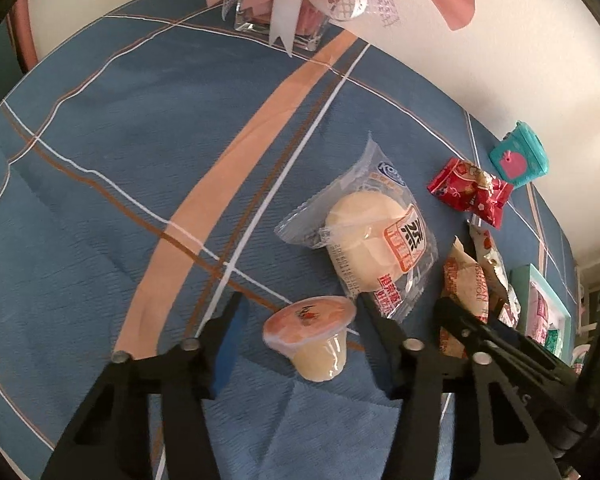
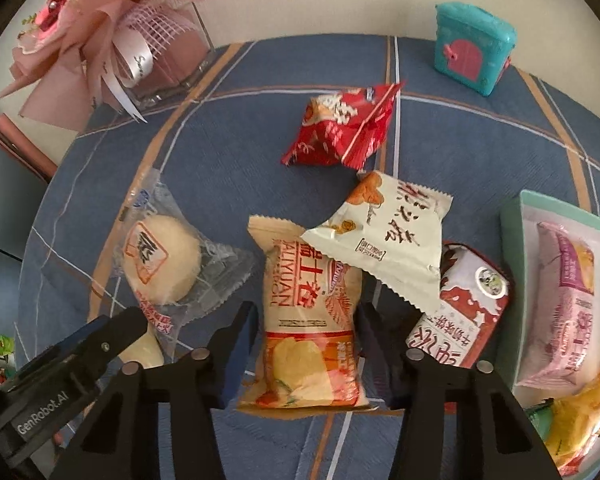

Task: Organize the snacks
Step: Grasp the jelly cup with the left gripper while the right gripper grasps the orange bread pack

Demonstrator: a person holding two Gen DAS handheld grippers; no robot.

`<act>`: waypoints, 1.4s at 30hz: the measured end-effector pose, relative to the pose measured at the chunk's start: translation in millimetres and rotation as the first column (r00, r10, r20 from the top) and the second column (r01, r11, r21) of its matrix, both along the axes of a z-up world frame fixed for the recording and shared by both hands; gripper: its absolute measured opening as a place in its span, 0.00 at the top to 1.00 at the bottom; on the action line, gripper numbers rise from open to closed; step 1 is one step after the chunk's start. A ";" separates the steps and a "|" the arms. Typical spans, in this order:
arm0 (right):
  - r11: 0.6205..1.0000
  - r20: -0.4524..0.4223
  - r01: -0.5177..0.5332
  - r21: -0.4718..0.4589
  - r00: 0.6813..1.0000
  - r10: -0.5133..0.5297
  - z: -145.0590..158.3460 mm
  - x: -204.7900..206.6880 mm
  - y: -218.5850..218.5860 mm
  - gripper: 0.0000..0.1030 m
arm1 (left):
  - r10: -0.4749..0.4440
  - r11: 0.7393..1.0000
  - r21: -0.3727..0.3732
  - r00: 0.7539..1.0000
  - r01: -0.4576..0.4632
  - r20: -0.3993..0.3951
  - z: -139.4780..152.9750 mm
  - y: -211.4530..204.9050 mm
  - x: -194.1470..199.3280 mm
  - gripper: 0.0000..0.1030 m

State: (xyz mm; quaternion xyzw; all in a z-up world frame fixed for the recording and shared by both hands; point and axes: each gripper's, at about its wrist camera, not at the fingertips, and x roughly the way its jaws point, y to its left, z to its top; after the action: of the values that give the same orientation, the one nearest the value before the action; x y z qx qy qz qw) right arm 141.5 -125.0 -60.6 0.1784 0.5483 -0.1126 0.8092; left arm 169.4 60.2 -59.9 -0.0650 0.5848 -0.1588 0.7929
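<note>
Two tools straddle snacks with pads apart: left [image 1: 300, 320] around jelly cup [image 1: 312, 338], right [image 2: 306, 322] around chip bag [image 2: 312, 320].

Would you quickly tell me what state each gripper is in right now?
Left gripper: open, jelly cup between its jaws, not gripped.
Right gripper: jaws flank the chip packet; grip cannot be told.

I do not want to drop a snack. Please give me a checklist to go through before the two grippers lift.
1. Jelly cup between the left gripper jaws: ok.
2. Left jaws pressing on the cup: not ok, a gap shows.
3. Tan snack bag between the right gripper jaws: ok.
4. Right jaws pressing on the bag: cannot tell.
5. White packet clear of the tan bag: not ok, it overlaps its top.
</note>
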 end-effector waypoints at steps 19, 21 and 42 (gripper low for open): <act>0.999 0.051 0.007 0.048 0.999 -0.009 10.1 -34.0 11.7 0.64 | -0.007 1.000 0.018 1.000 0.007 0.005 10.7 5.6 -10.3 0.88; 0.999 0.053 0.008 0.050 0.999 -0.011 11.7 -40.9 14.2 0.64 | -0.008 1.000 0.014 1.000 0.008 0.002 11.0 7.4 -11.8 0.88; 0.994 0.030 0.059 0.093 0.998 -0.062 16.1 -107.5 11.7 0.64 | -0.262 0.925 0.285 0.965 0.250 0.006 16.8 -38.3 -52.7 0.55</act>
State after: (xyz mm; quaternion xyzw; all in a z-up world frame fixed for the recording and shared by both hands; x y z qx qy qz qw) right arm 33.9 -113.3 -44.5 0.2338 0.5341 -0.1085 0.8052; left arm 116.6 21.9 -43.1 0.1291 0.5873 -0.1773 0.7791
